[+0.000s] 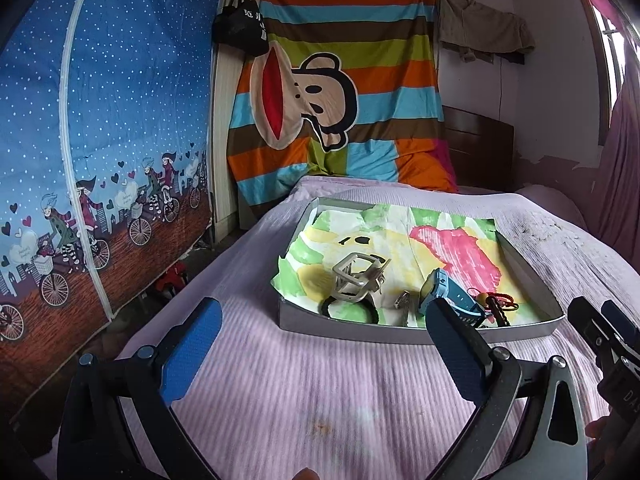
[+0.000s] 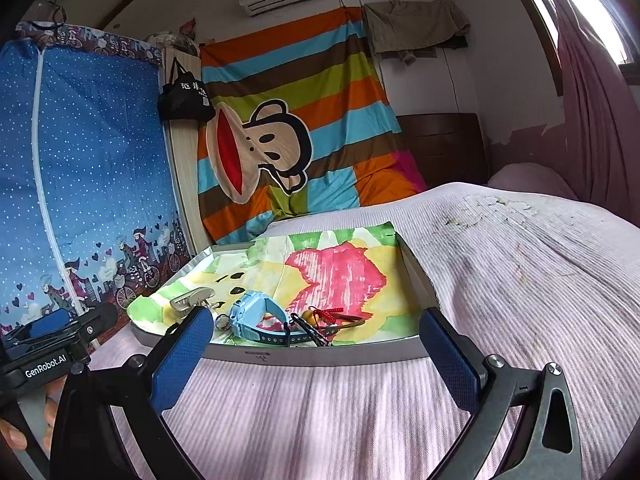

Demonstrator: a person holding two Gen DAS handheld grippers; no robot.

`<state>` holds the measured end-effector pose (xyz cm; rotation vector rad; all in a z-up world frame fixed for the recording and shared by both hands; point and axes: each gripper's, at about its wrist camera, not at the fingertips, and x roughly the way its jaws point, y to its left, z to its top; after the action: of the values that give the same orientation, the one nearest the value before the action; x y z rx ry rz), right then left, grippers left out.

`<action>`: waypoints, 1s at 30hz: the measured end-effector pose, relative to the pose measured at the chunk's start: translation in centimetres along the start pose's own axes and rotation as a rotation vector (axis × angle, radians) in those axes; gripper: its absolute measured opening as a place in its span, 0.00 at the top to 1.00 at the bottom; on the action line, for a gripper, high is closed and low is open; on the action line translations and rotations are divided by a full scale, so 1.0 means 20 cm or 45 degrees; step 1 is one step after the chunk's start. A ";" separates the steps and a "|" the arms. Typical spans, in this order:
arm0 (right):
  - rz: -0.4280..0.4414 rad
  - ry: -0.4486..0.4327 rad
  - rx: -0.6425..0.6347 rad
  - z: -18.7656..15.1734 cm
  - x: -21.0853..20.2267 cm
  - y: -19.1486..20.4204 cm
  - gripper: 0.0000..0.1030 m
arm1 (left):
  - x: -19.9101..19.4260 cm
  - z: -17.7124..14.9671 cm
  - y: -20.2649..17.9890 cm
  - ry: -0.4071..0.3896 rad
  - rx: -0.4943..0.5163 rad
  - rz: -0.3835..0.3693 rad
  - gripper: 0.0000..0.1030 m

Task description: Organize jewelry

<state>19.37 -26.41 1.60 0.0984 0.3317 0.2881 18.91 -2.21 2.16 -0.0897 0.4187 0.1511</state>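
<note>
Bed (image 2: 520,280): pink ribbed cover, carrying the tray.
Tray (image 1: 420,334): grey, shallow, at twelve o'clock from my right gripper, one o'clock from my left.
Cloth (image 2: 340,264): colourful, lining the tray.
My left gripper (image 1: 324,350): spread wide, nothing between its blue pads.
My right gripper (image 2: 316,356): spread wide, empty, just short of the tray's near wall.
Hair claw (image 1: 358,276): silver, at the cloth's nine o'clock side.
Watch (image 2: 256,316): light blue, near wall.
Red cord (image 2: 328,314): at the watch's three o'clock.
</note>
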 end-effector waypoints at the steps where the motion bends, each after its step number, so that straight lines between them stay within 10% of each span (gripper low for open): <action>1: -0.001 -0.001 -0.010 0.00 -0.01 0.01 0.00 | -0.02 0.00 0.01 -0.009 0.006 0.010 0.03; 30: 0.021 -0.056 -0.059 -0.13 -0.46 0.12 0.00 | -0.53 -0.21 0.11 -0.093 0.035 -0.093 0.02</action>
<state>9.50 -26.66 2.24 0.0620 0.2805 0.3091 7.24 -1.89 2.64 -0.0721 0.3441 0.0763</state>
